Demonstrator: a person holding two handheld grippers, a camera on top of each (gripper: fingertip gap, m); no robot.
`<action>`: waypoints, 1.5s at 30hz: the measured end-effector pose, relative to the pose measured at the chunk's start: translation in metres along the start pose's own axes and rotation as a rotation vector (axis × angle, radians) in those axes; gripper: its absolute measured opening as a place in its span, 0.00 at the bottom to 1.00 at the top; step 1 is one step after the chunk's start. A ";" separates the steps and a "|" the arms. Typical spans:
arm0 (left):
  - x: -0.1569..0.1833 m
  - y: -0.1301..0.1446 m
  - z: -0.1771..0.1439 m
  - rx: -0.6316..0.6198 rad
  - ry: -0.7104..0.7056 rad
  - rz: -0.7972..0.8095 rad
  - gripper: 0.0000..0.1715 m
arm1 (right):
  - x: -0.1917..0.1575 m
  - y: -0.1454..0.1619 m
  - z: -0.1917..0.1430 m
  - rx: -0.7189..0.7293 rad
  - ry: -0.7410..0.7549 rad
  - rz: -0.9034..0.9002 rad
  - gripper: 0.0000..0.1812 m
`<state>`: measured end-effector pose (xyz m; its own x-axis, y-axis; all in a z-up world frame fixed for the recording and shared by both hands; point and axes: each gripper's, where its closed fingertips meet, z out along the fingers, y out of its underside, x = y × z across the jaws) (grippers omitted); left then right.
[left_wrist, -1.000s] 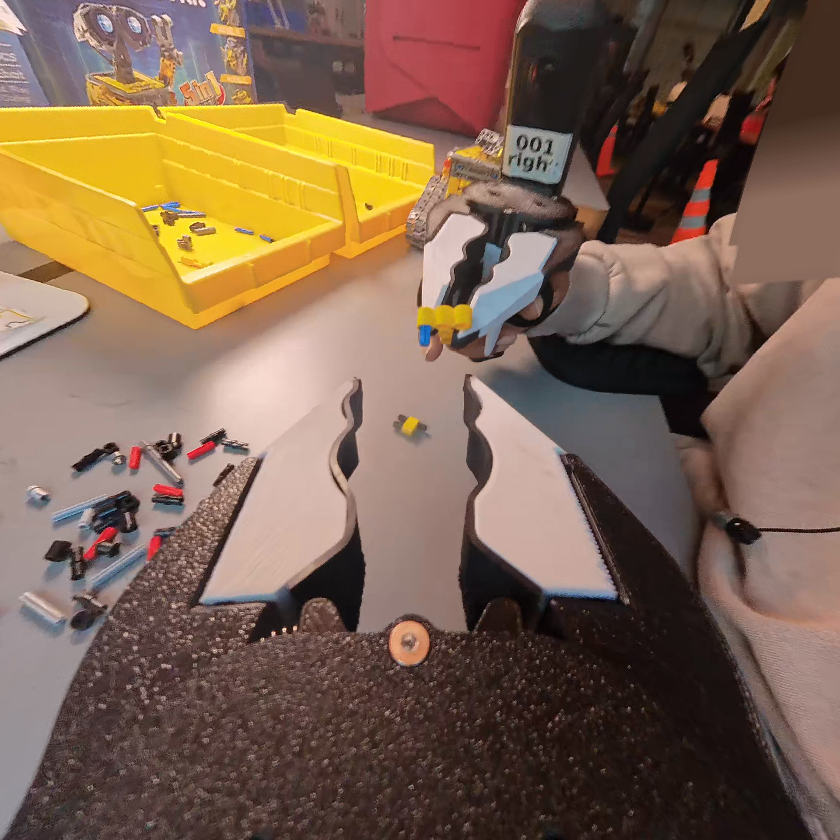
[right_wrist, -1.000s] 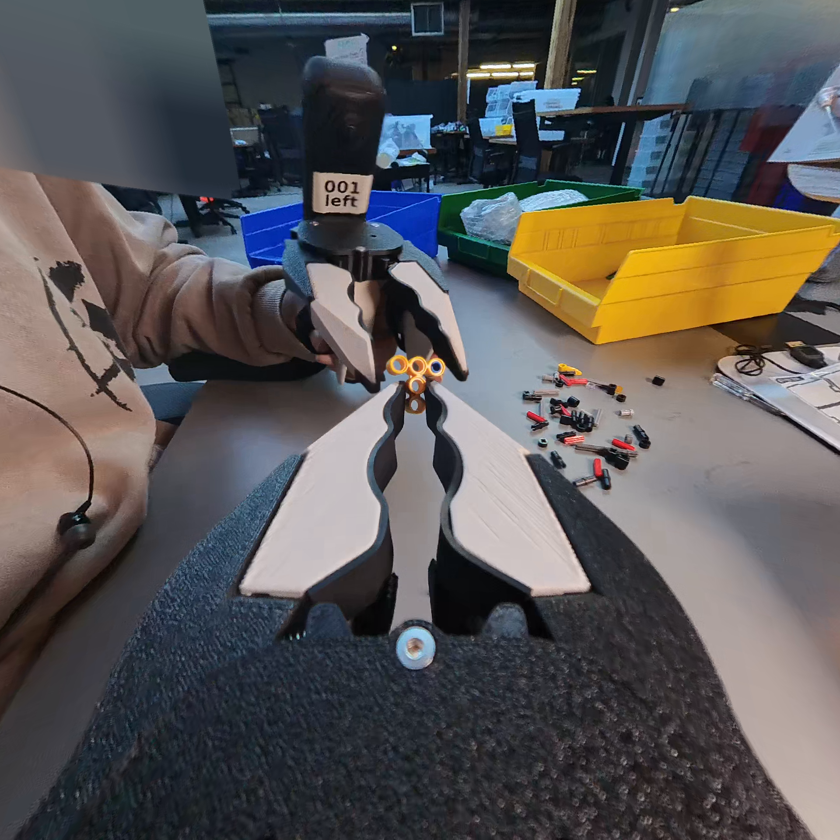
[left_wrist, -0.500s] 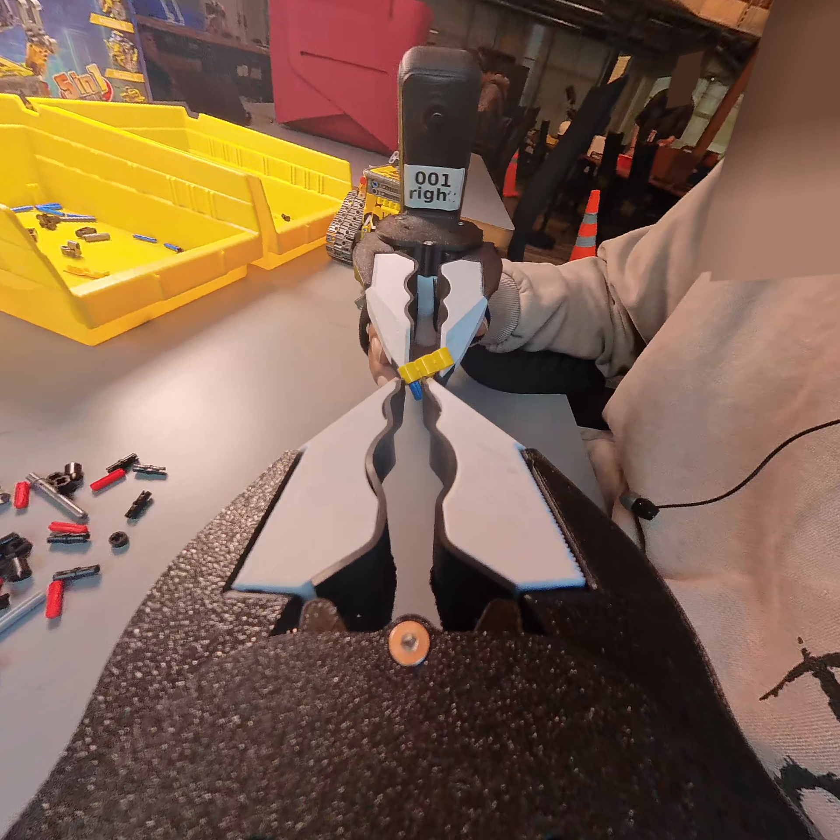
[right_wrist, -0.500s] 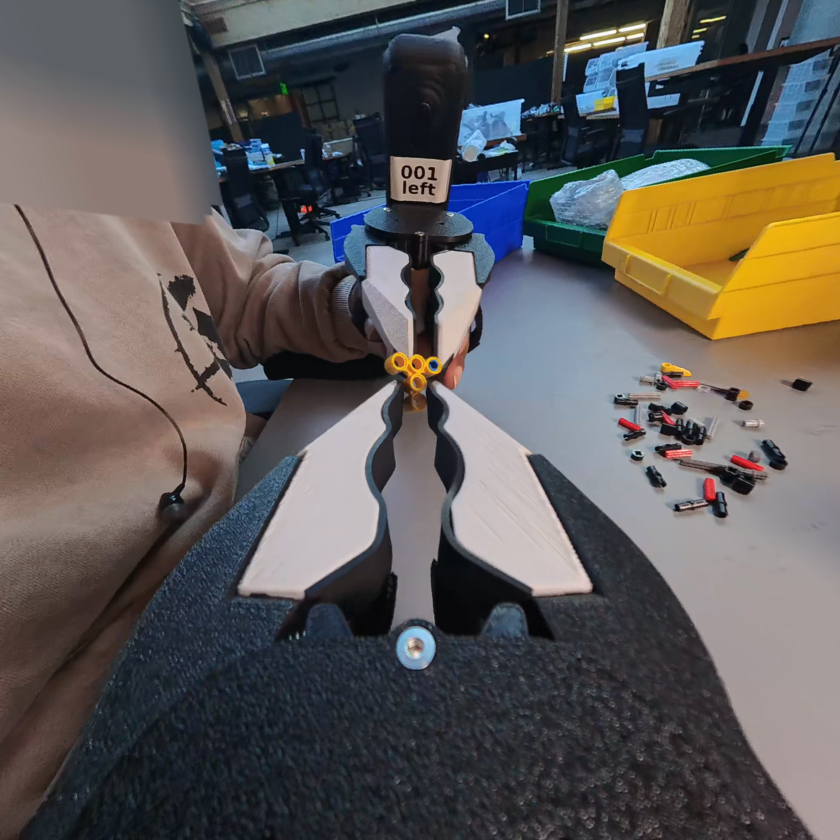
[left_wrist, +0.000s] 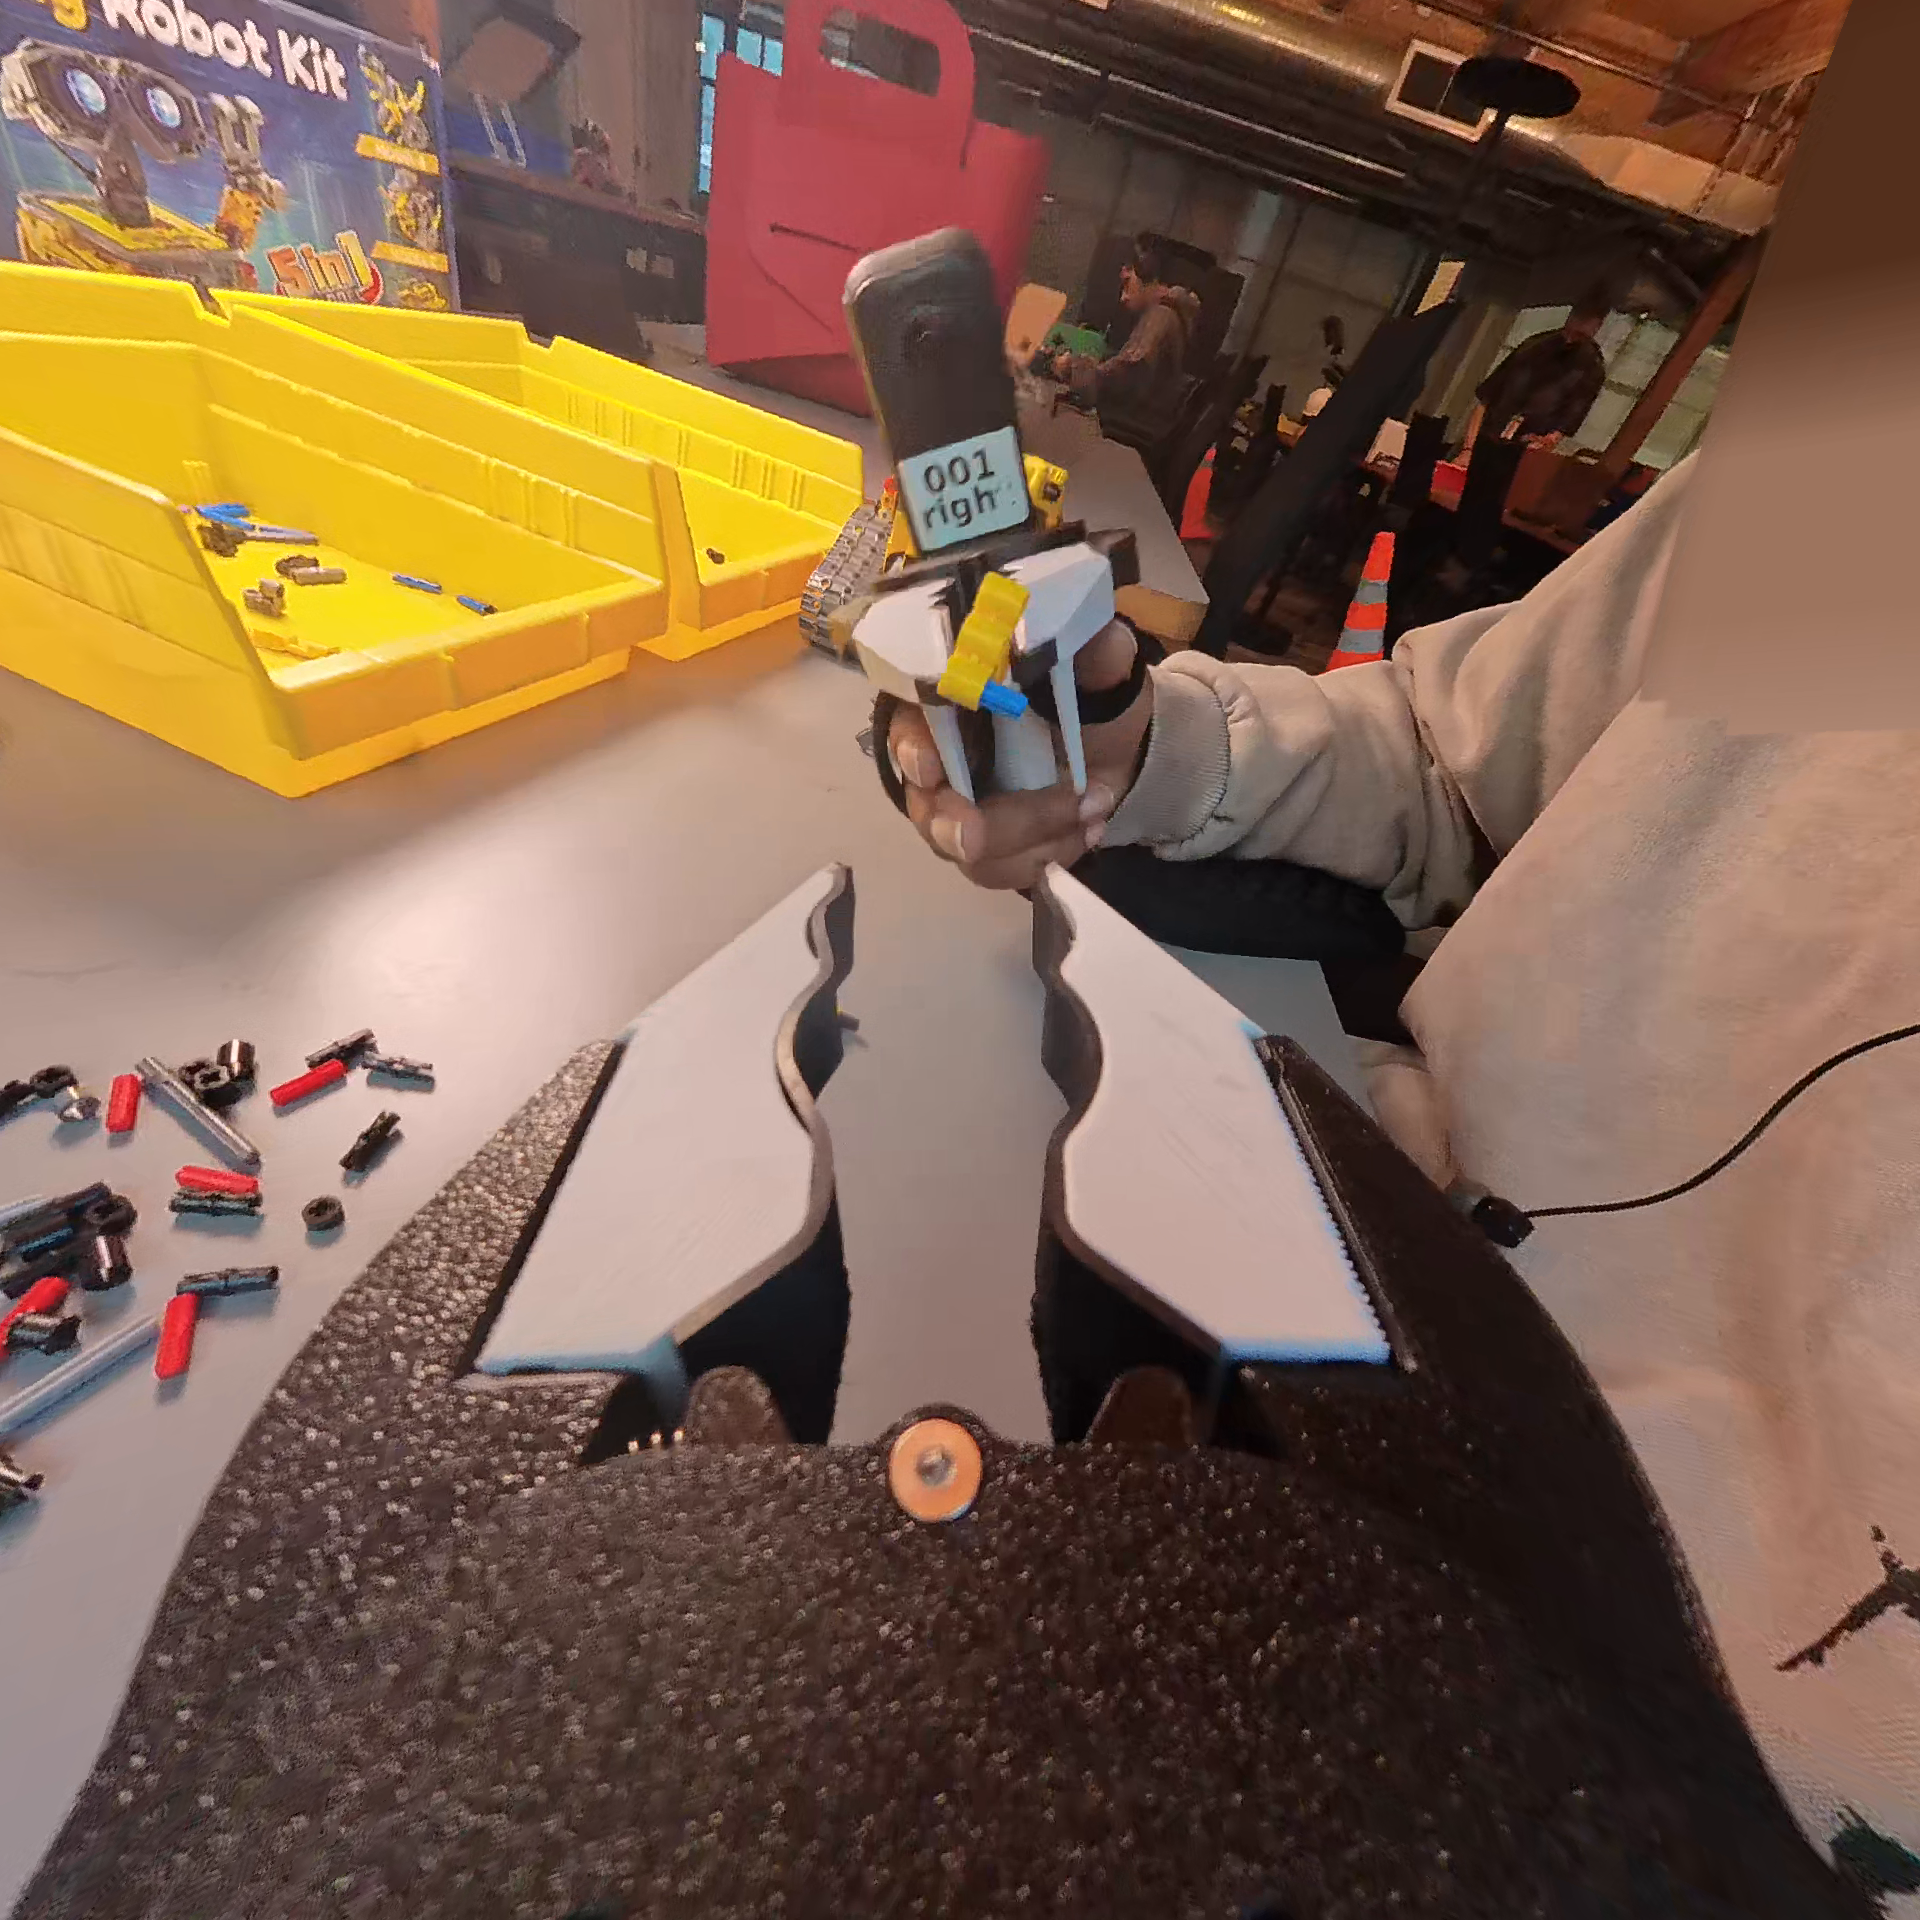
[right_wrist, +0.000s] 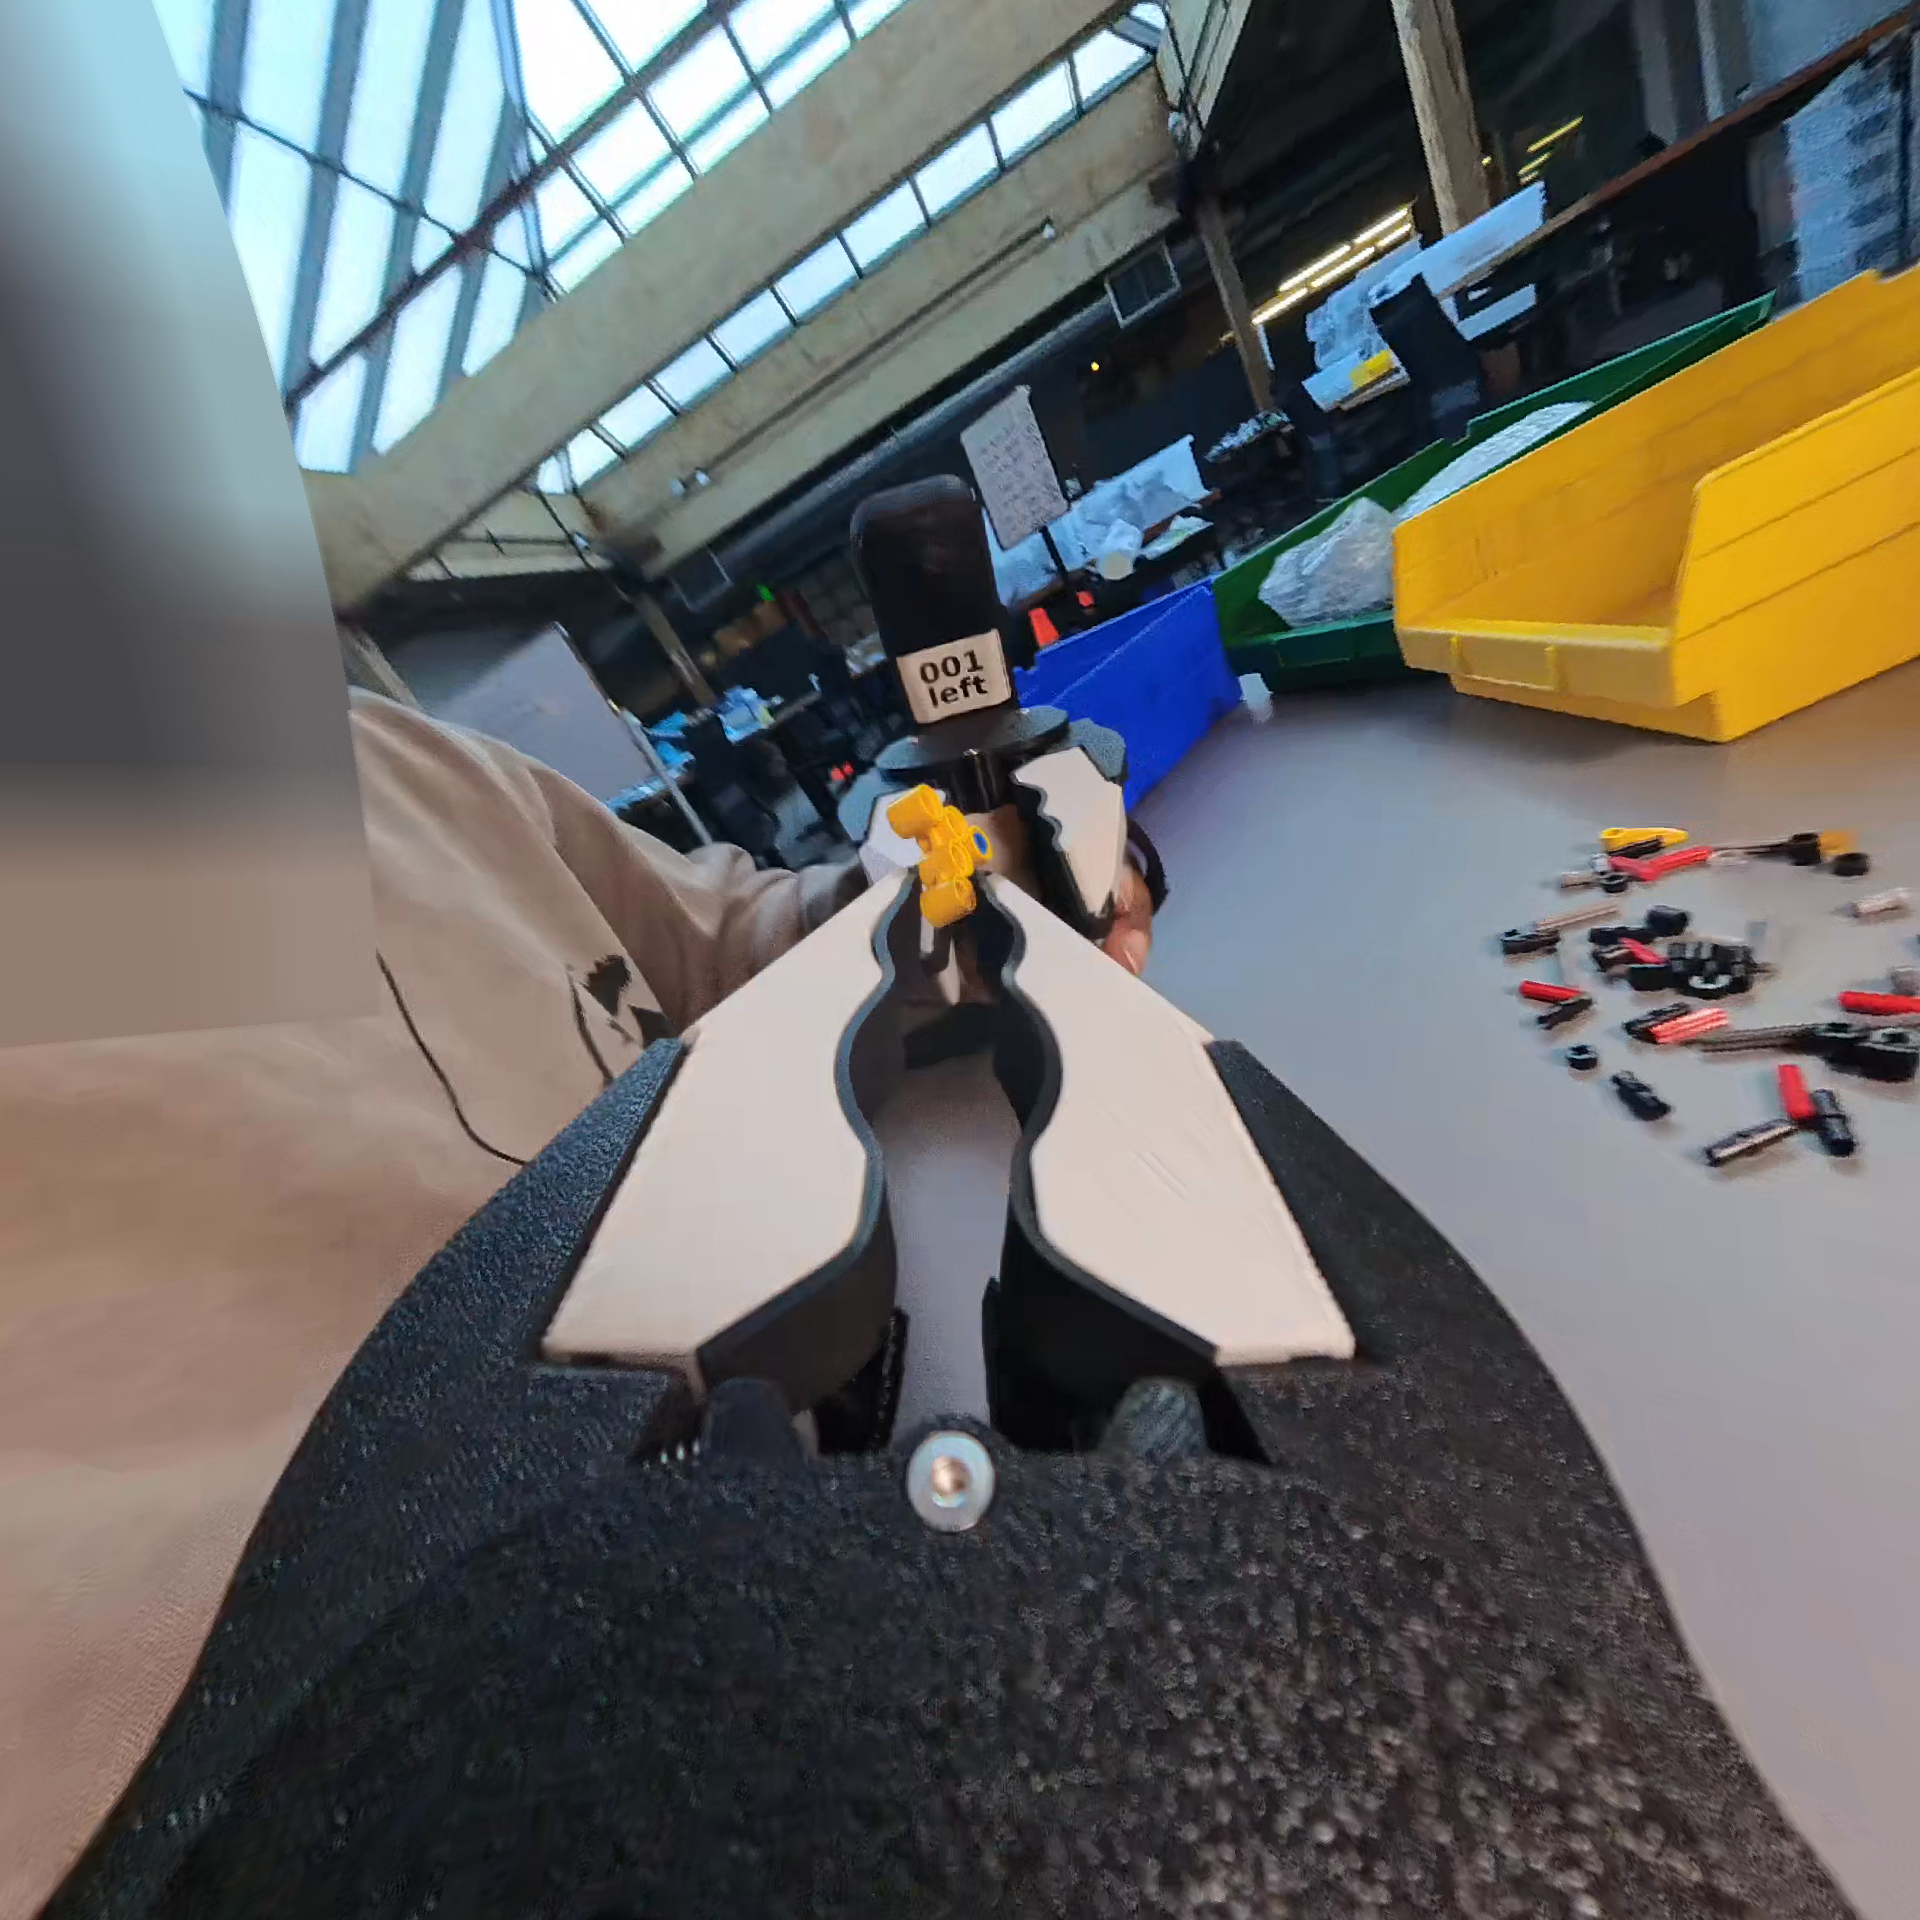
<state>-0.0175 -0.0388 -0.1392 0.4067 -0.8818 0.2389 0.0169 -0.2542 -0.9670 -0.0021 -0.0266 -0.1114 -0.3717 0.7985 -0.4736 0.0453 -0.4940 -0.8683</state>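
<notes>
My right gripper (right_wrist: 943, 891) is shut on a small yellow connector assembly (right_wrist: 940, 854) with a blue pin in it, and is tilted up off the grey table (right_wrist: 1403, 831). The left wrist view shows the same assembly (left_wrist: 982, 642) held at the right gripper's tips, above and beyond my left gripper. My left gripper (left_wrist: 940, 883) is open and empty, just above the table, a short way from the hand holding the right gripper. Bare table shows between its fingers.
Loose red, black and grey pins and axles (left_wrist: 156, 1174) lie left of the left gripper, and they also show in the right wrist view (right_wrist: 1714, 987). Yellow bins (left_wrist: 364, 582) hold several small parts. A yellow tracked model (left_wrist: 844, 582) stands behind. The person's sleeve (left_wrist: 1351, 748) is at right. Left tips to right tips: about 4 cm.
The left gripper closed tip to tip against the yellow assembly, then opened and drew back. The right gripper tilted upward with the assembly still held.
</notes>
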 end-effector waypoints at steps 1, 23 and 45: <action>0.002 -0.004 0.001 0.021 0.000 0.020 0.20 | -0.001 -0.002 0.001 0.025 -0.032 0.072 0.04; -0.037 0.006 -0.008 0.025 -0.107 -0.305 0.05 | 0.025 0.039 0.021 -0.204 0.234 -0.301 0.22; -0.021 0.032 0.008 -0.170 -0.172 0.004 0.00 | 0.042 0.045 0.015 -0.261 0.335 -0.320 0.09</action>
<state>-0.0181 -0.0250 -0.1764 0.5567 -0.8057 0.2022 -0.1329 -0.3267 -0.9357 -0.0294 -0.0208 -0.1683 -0.0904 0.9825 -0.1631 0.2227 -0.1397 -0.9648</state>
